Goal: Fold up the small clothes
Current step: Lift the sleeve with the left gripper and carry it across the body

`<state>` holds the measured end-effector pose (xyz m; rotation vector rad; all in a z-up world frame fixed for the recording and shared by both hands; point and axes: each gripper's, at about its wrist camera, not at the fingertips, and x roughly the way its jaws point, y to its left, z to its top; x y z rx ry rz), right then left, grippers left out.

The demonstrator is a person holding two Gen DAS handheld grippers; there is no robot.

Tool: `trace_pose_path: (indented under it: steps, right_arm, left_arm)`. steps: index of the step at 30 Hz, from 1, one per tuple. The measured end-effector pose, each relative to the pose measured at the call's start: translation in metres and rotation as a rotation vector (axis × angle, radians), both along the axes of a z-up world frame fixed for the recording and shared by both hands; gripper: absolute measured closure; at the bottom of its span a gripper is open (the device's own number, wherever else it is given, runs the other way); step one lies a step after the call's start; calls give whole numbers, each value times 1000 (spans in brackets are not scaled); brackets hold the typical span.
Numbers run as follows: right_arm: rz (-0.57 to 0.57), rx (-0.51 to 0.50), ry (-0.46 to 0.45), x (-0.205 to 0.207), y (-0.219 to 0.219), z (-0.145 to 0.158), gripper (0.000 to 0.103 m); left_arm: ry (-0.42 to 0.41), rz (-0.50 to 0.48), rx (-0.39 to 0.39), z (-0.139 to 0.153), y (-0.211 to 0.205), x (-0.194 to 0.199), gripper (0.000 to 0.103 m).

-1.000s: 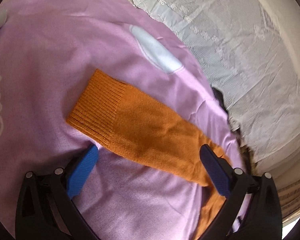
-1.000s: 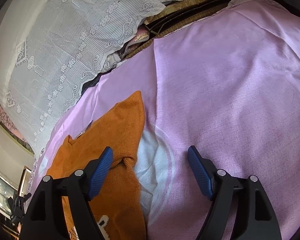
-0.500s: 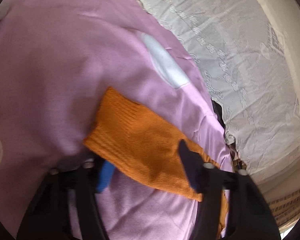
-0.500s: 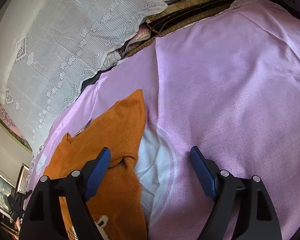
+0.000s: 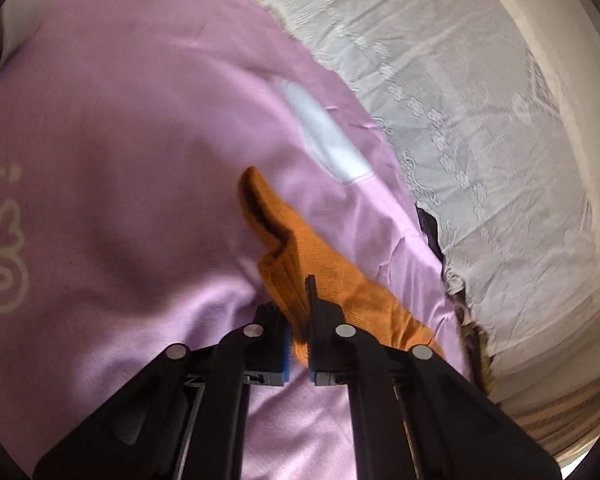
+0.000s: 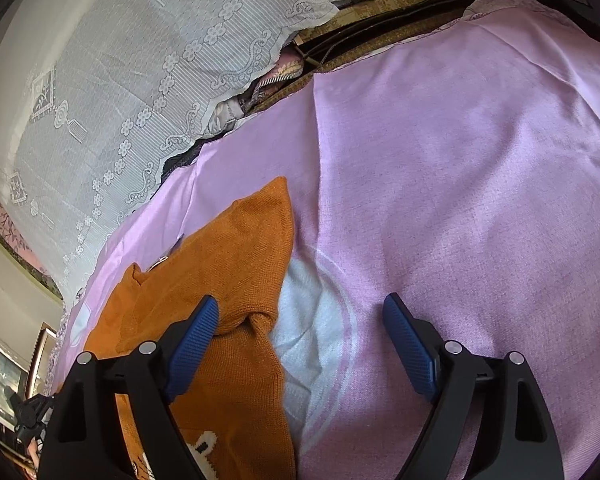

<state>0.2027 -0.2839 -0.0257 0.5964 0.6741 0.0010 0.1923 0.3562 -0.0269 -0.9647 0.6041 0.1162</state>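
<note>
- Left wrist view looked forward, close over the pink sheet (image 5: 132,152).
- Right wrist view faced likewise.
- Both shared the orange sweater (image 5: 324,272) (image 6: 228,264) and lace cloth (image 5: 480,128) (image 6: 140,92).

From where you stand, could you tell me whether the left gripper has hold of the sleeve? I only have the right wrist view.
Observer: Yes, the left gripper is shut on the orange sleeve at its ribbed cuff.
Operator: Thank you. Is the cuff lying flat?
Observer: No, it stands up off the pink sheet, with its opening showing.
Operator: Does the sheet carry any print on that side?
Observer: Pale lettering shows at the left edge of the left wrist view.
</note>
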Motion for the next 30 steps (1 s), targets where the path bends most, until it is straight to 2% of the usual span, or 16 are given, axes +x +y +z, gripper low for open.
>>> trace_pose_path:
  steps: [5, 11, 18, 30]
  right_arm:
    - [2, -5, 2, 1, 1, 0, 17]
    - [5, -10, 6, 1, 3, 0, 15]
    - [15, -24, 14, 4, 5, 0, 11]
    - [25, -34, 23, 9, 8, 2, 5]
  left_arm:
    - [-33, -104, 232, 35, -47, 8, 98]
    - [-37, -235, 344, 49, -96, 26, 98]
    - [-46, -354, 396, 64, -154, 48, 98]
    - [-107, -575, 477, 97, -285, 72, 98]
